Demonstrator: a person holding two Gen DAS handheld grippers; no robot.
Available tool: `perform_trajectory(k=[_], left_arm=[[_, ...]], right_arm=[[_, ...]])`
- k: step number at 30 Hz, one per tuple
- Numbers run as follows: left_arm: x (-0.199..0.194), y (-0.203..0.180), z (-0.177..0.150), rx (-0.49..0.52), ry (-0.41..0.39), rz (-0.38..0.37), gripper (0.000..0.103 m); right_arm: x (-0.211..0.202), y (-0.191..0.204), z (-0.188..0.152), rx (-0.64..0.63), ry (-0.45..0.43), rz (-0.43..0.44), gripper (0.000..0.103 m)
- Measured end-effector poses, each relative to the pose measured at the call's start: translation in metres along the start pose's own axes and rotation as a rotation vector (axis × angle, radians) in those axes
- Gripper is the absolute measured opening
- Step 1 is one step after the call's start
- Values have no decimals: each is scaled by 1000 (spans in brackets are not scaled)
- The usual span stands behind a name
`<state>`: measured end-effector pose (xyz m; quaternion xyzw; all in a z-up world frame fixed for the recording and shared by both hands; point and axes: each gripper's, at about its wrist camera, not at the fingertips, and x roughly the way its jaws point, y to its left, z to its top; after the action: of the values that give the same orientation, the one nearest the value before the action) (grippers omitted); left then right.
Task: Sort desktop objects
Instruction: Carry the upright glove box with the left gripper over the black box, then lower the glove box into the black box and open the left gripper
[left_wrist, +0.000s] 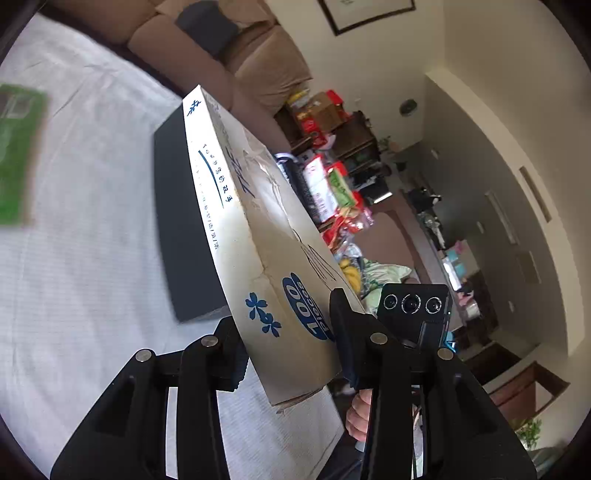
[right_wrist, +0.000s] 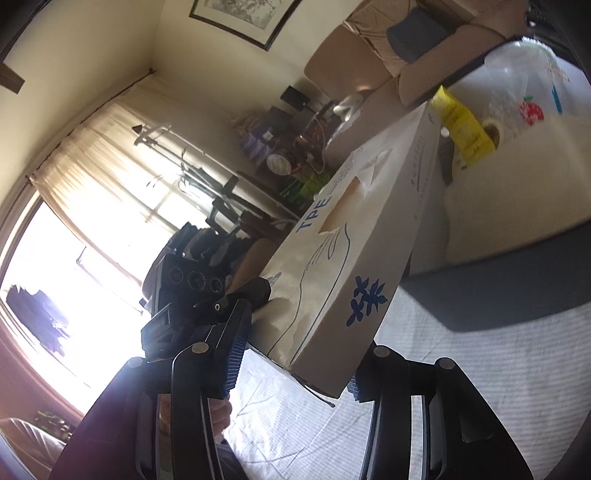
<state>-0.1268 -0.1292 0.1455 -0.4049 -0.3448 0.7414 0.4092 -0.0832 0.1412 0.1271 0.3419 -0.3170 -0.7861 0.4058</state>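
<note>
A white glove box (left_wrist: 255, 236) with blue print and a torn top opening is held tilted above the white tablecloth (left_wrist: 74, 258). My left gripper (left_wrist: 291, 354) is shut on one end of the box. My right gripper (right_wrist: 295, 365) is shut on the other end of the same box (right_wrist: 343, 266). Each wrist view shows the other gripper's camera unit beside the box. A dark flat box (left_wrist: 181, 236) lies on the cloth under the glove box; it also shows in the right wrist view (right_wrist: 498, 288).
A green packet (left_wrist: 18, 155) lies at the left of the table. A yellow tube (right_wrist: 461, 125), a tape roll (right_wrist: 493, 134) and a clear plastic bag (right_wrist: 524, 85) lie at the far end. A beige sofa (left_wrist: 229, 44) and cluttered shelves (left_wrist: 332, 155) stand beyond the table.
</note>
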Motion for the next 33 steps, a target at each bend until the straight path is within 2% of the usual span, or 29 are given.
perform_trajectory(k=[5,12,17,21,23,24,26,29,31,33], left_arm=[[46,-12,35,4,18,-4,37],[107,-2,73,-57,34,19,37],[132,16,69,-96,40,60,39],[126,29,61,-112,11,75,41],[123,25,59,-114,16,138,43],[123,23,58,-109,28,149,44],[118,13,50,-93,47,158,50],[111,2,34,-59,77,173,51],[104,-5,27,-40,89,207,58],[96,-12,21,-8,89,231,58]], right_arm=[[-23,-15,35,-11,-40,-19,46],[-37,-66,92,33,-18,-13,46],[-30,-109,106,151,19,-1,46],[-17,-124,113,185,72,-23,47],[-13,-125,115,189,88,-60,53],[-11,-124,115,189,98,-97,60],[-12,-123,116,184,125,-198,67],[-25,-118,116,142,129,-308,68],[-38,-113,115,134,94,-336,68],[-50,-112,113,145,62,-332,68]])
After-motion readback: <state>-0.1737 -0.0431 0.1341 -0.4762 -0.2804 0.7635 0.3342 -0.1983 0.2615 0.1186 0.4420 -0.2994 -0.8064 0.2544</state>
